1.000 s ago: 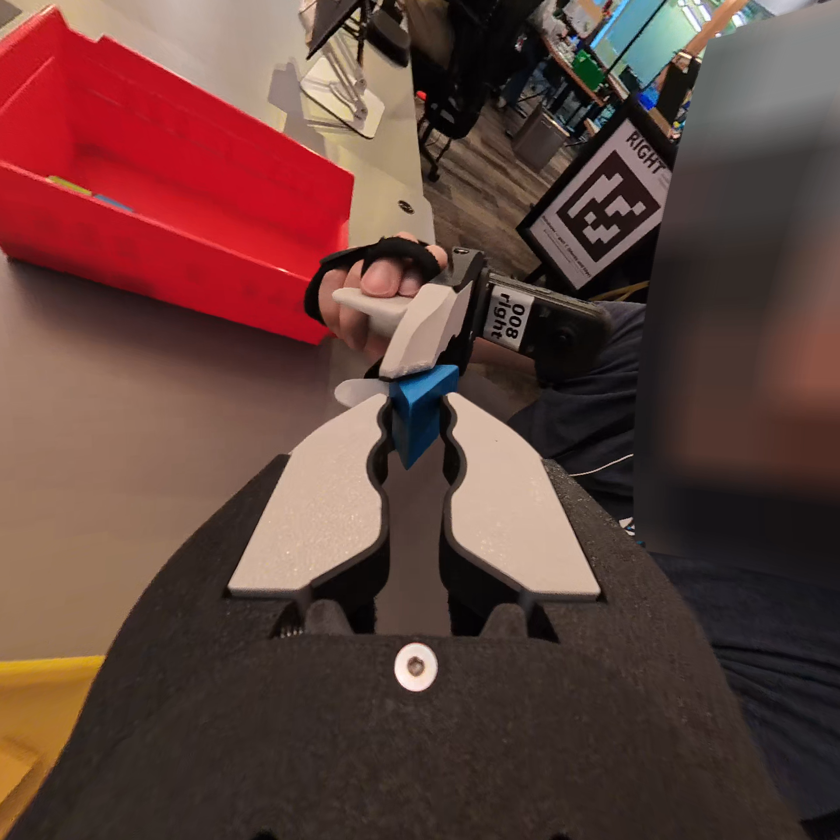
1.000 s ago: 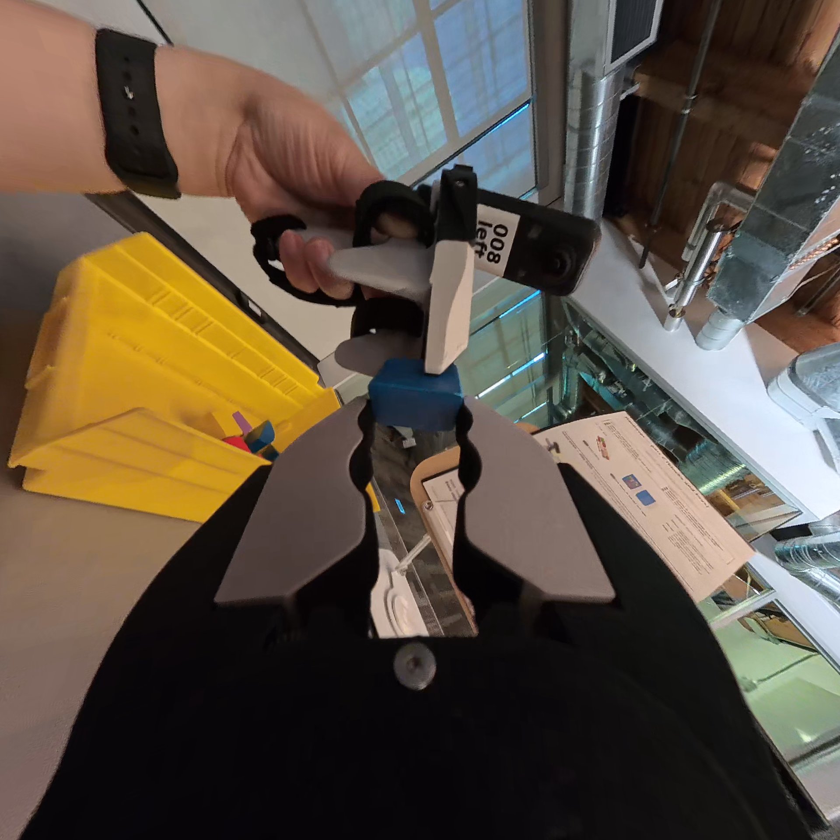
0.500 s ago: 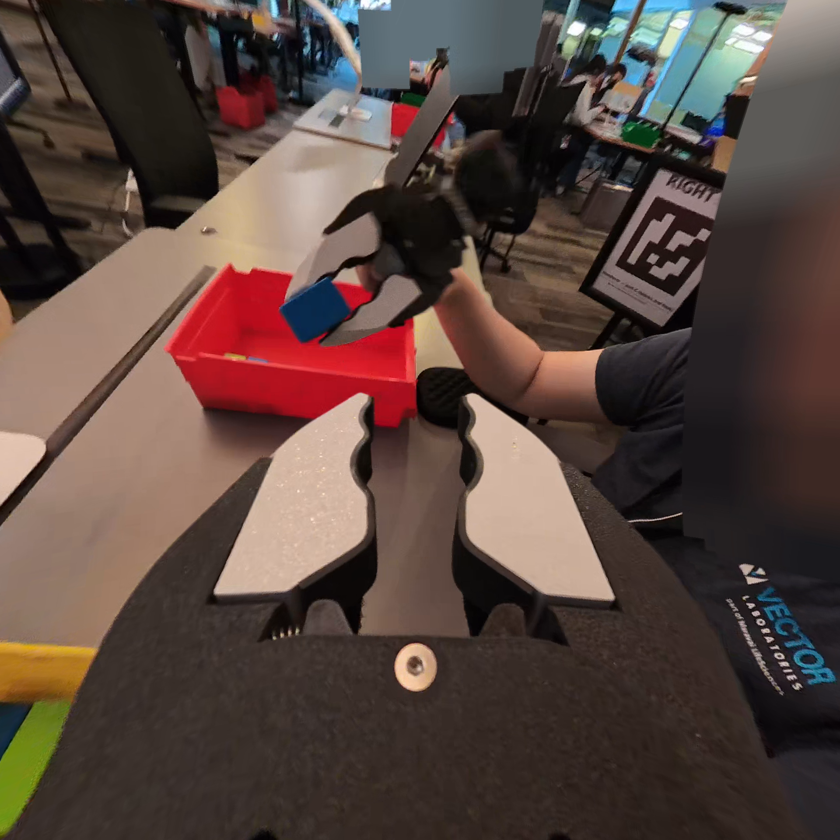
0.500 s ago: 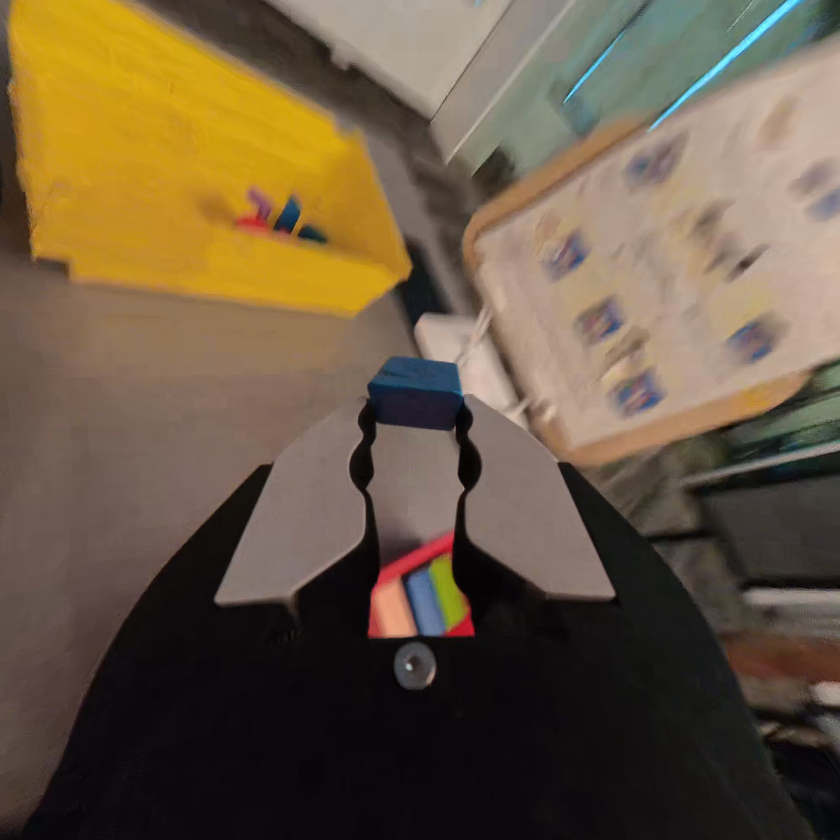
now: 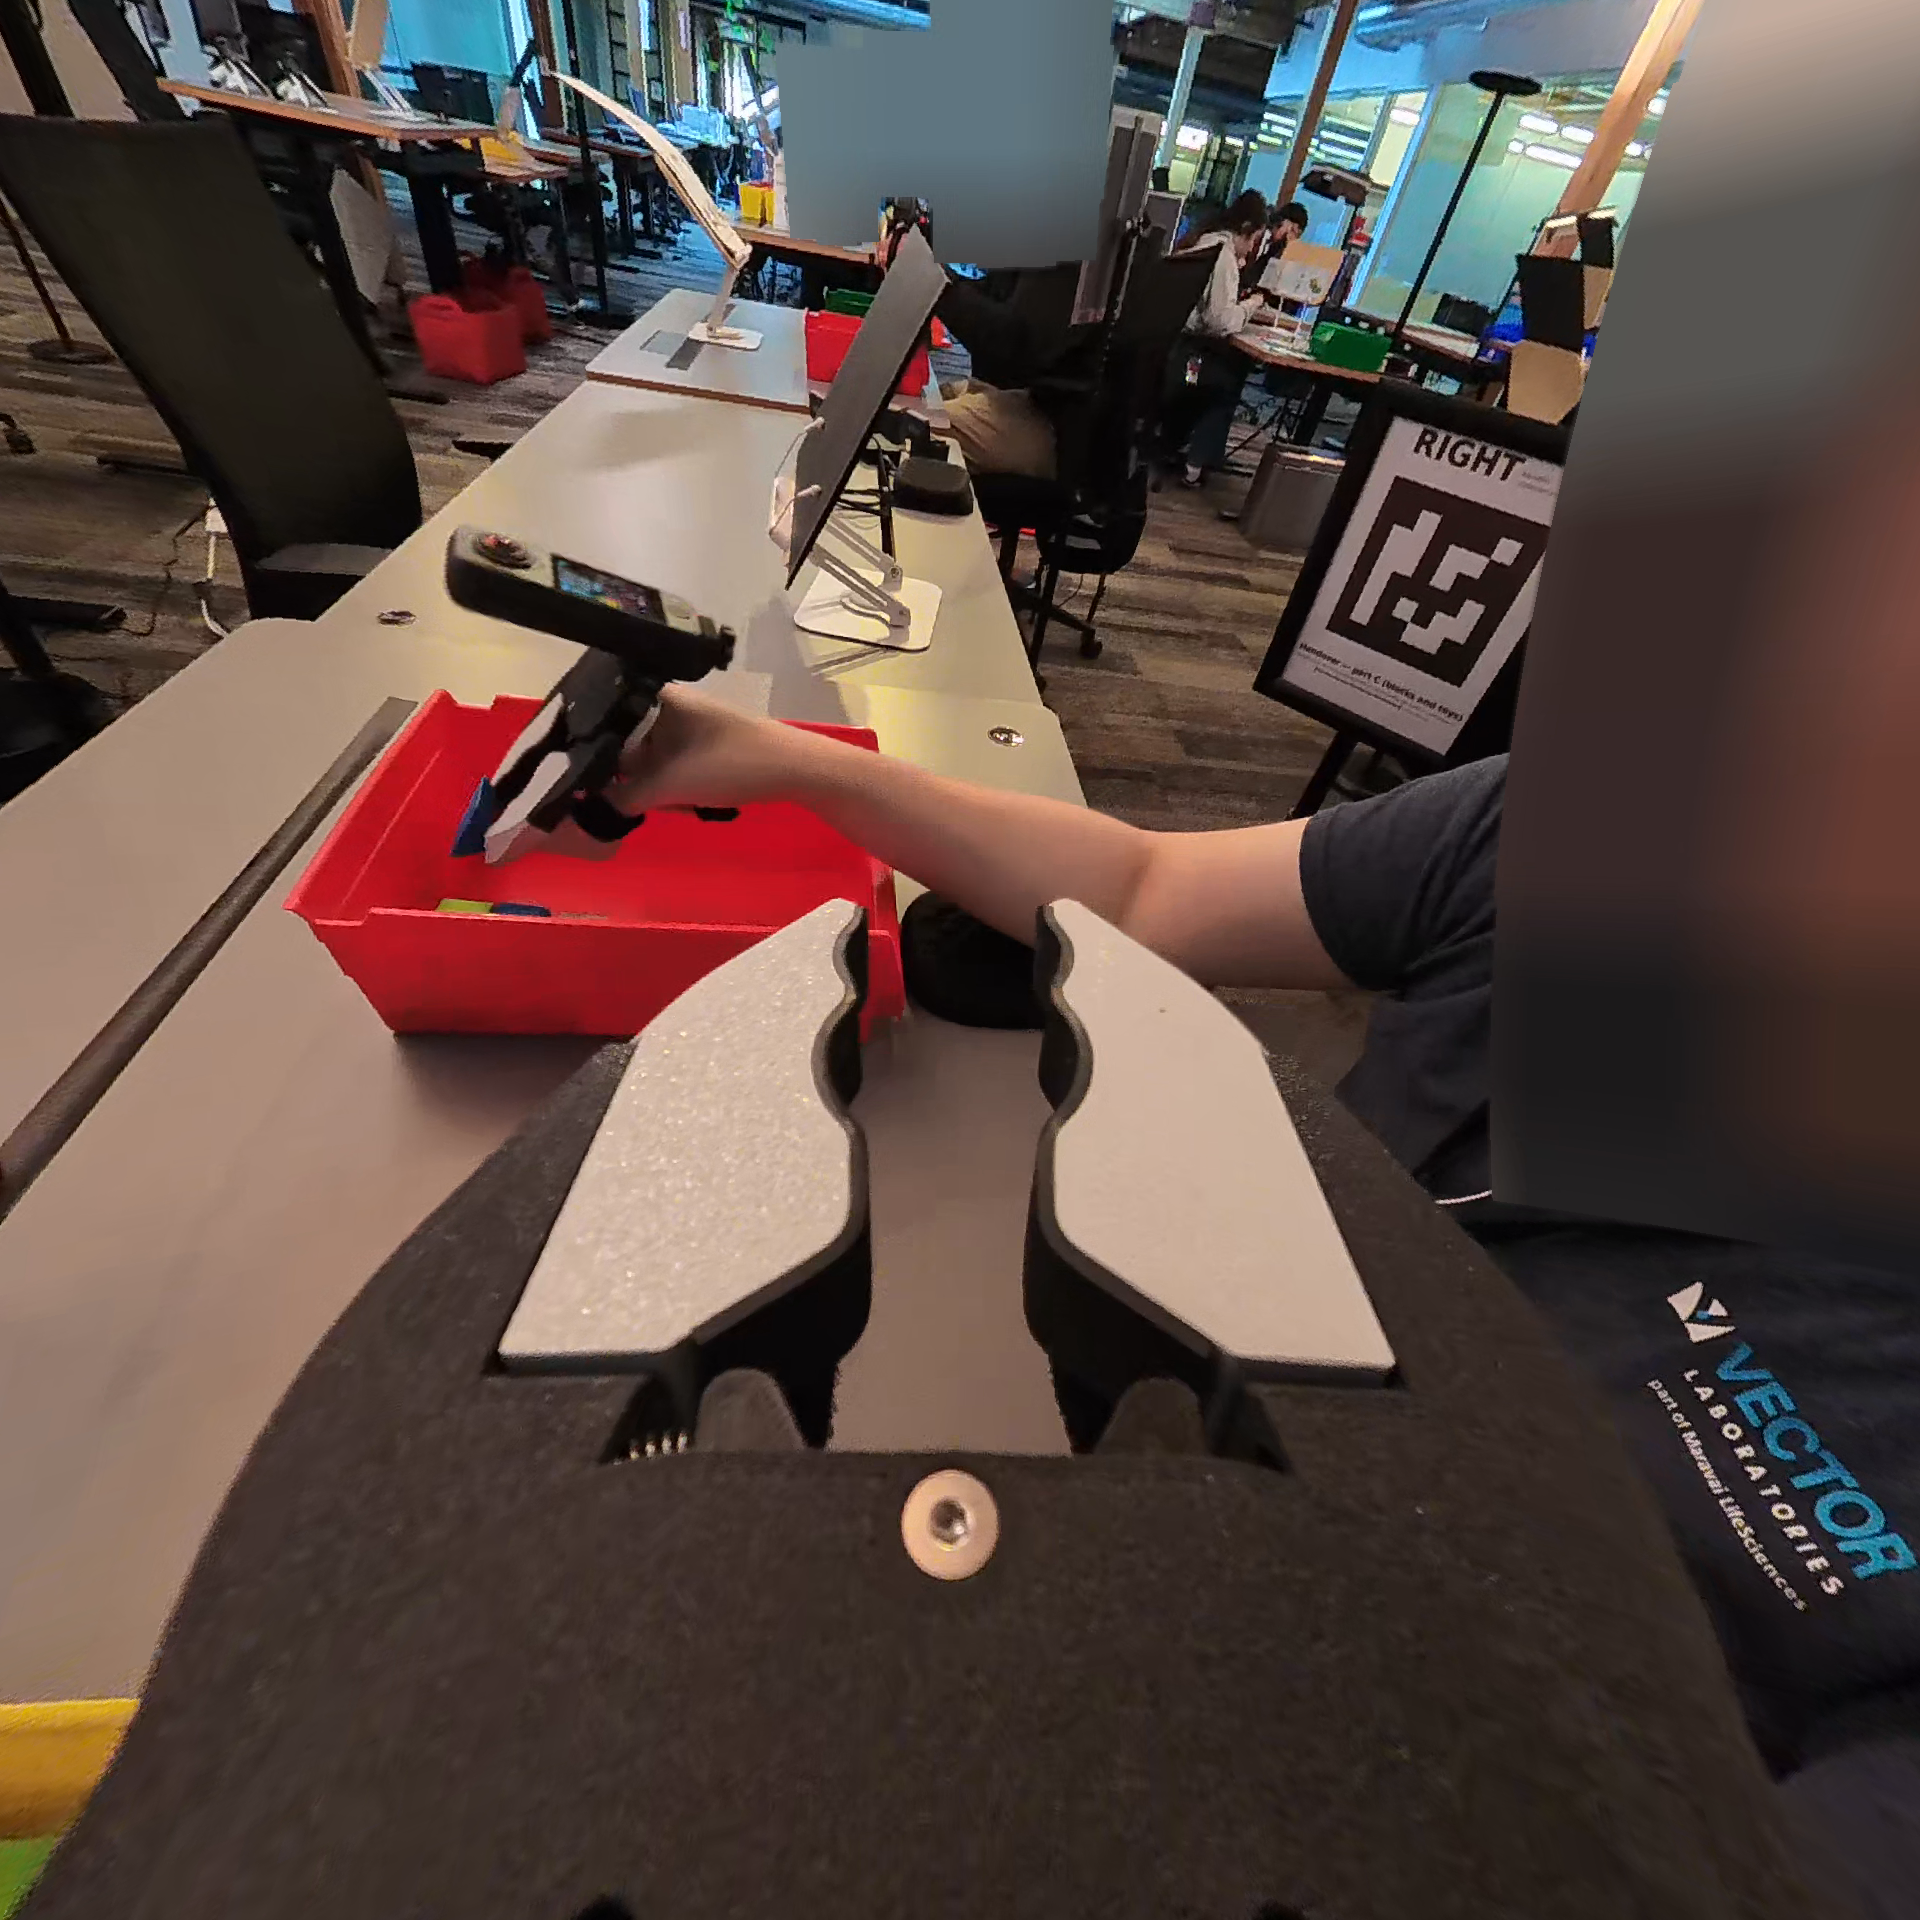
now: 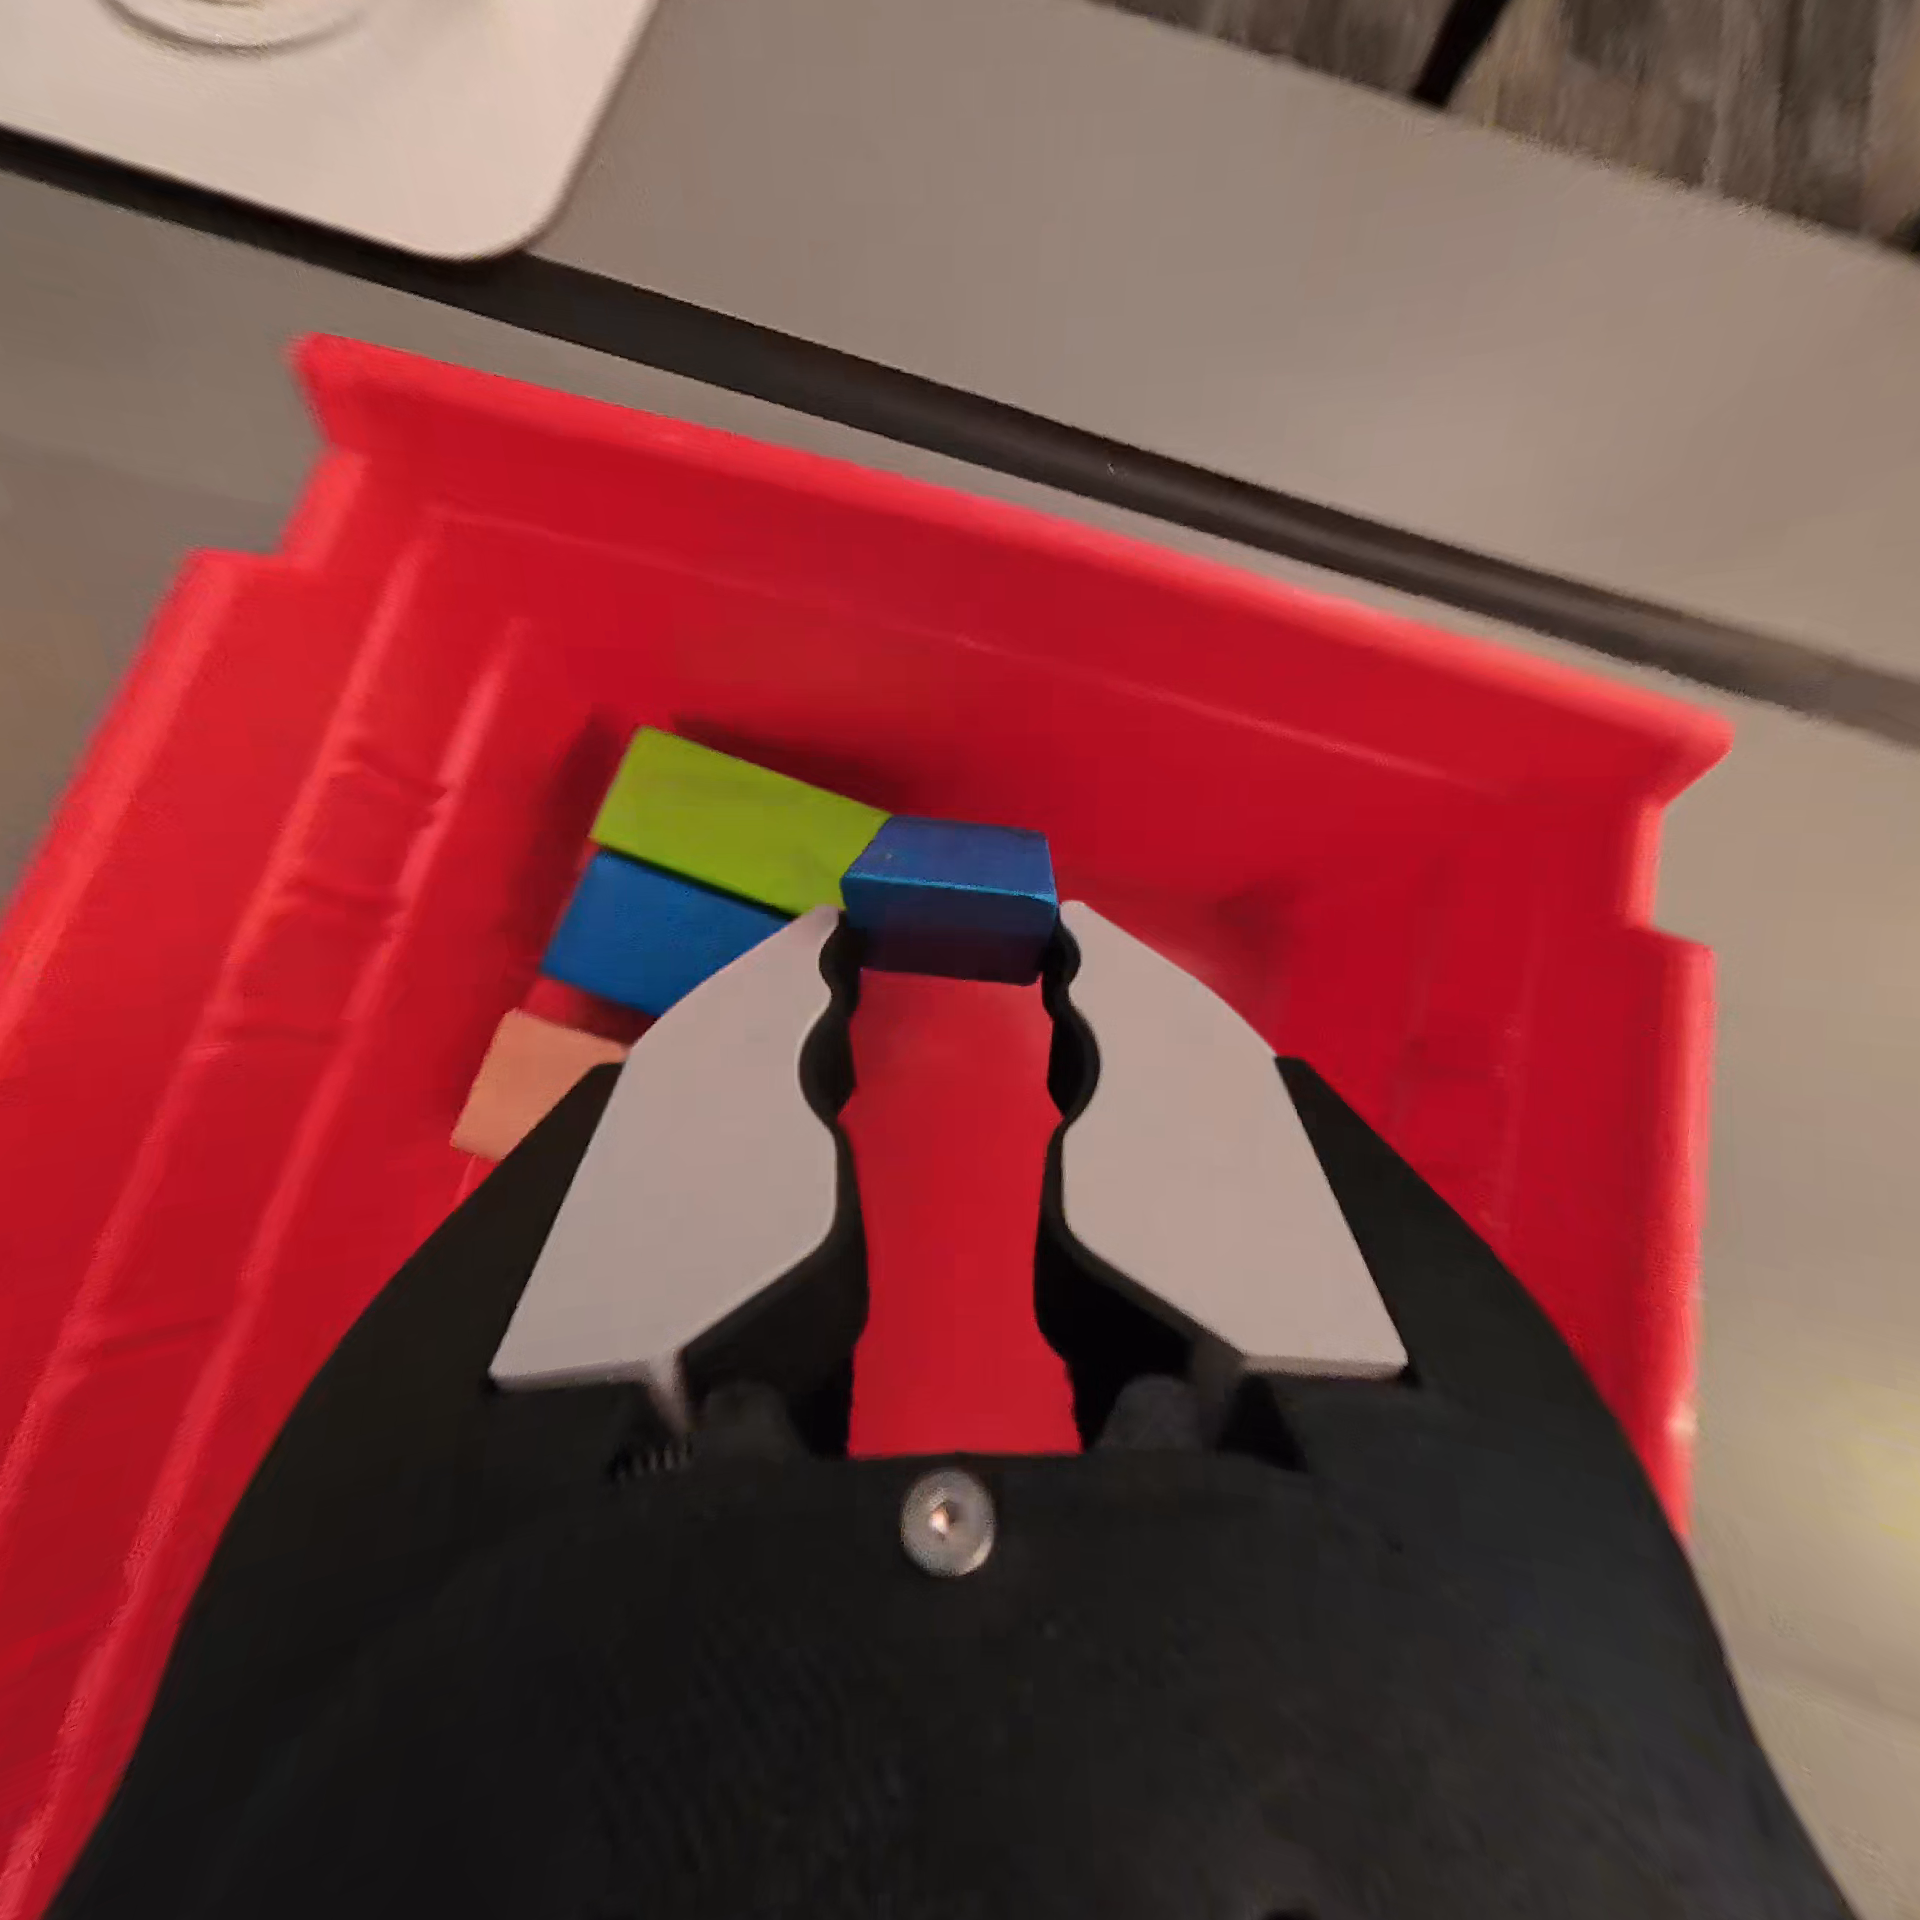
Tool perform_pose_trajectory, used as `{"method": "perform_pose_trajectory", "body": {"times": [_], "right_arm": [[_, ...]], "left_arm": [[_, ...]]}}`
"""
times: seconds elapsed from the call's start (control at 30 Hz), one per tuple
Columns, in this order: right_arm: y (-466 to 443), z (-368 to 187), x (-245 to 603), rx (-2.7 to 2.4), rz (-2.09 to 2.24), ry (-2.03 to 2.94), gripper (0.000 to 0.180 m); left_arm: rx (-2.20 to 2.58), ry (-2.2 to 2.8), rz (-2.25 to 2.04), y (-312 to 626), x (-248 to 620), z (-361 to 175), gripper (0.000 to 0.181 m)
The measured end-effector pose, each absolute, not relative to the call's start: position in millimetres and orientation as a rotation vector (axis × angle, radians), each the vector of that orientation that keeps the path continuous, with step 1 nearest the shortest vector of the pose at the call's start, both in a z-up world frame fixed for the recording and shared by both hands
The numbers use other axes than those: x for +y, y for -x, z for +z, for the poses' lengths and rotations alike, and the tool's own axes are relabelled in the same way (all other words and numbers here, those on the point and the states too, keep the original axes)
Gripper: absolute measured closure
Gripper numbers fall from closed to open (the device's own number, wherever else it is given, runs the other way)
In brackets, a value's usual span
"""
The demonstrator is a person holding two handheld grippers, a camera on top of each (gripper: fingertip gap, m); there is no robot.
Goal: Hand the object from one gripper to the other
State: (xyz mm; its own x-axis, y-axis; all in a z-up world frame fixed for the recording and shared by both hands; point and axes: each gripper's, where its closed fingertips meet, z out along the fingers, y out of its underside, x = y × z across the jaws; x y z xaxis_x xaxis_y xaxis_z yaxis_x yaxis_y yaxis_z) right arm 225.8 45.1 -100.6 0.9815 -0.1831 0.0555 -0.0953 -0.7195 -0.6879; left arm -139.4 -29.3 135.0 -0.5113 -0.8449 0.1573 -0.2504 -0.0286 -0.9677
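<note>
While the blue block is pinched at the tips of the right gripper above the red bin, it should be lowered before release, clear of the green block left of the jaws. The left gripper is held spread and empty.

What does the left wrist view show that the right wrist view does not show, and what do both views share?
Only the left wrist view shows the open, empty left gripper, the person's forearm, the tilted monitor and the marker sign. Only the right wrist view shows clearly the green block, a second blue block and an orange block on the bin floor. Both show the red bin and the right gripper holding the blue block over it.
</note>
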Motion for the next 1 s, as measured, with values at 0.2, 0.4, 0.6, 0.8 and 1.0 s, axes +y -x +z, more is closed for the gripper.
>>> {"method": "perform_pose_trajectory", "body": {"times": [0.2, 0.4, 0.6, 0.8, 1.0], "right_arm": [[-239.5, -131.7, 44.2, 0.342, -0.131, 2.436, 0.145], [-241.0, -146.4, 43.5, 0.378, -0.088, 2.466, 0.144], [-240.1, -154.7, 44.6, 0.346, -0.121, 2.498, 0.144], [-240.4, -157.7, 43.8, 0.304, -0.145, 2.518, 0.143], [-240.2, -158.1, 44.2, 0.286, -0.139, 2.519, 0.143]], "left_arm": [[1.793, 1.147, -1.536, 138.8, -35.7, 132.2, 0.151], [1.793, 1.148, -1.515, 141.0, -36.3, 133.3, 0.151], [1.794, 1.145, -1.509, 142.2, -37.0, 134.2, 0.151], [1.787, 1.149, -1.506, 142.7, -35.2, 134.7, 0.151], [1.788, 1.155, -1.502, 143.5, -34.4, 134.5, 0.151]]}}
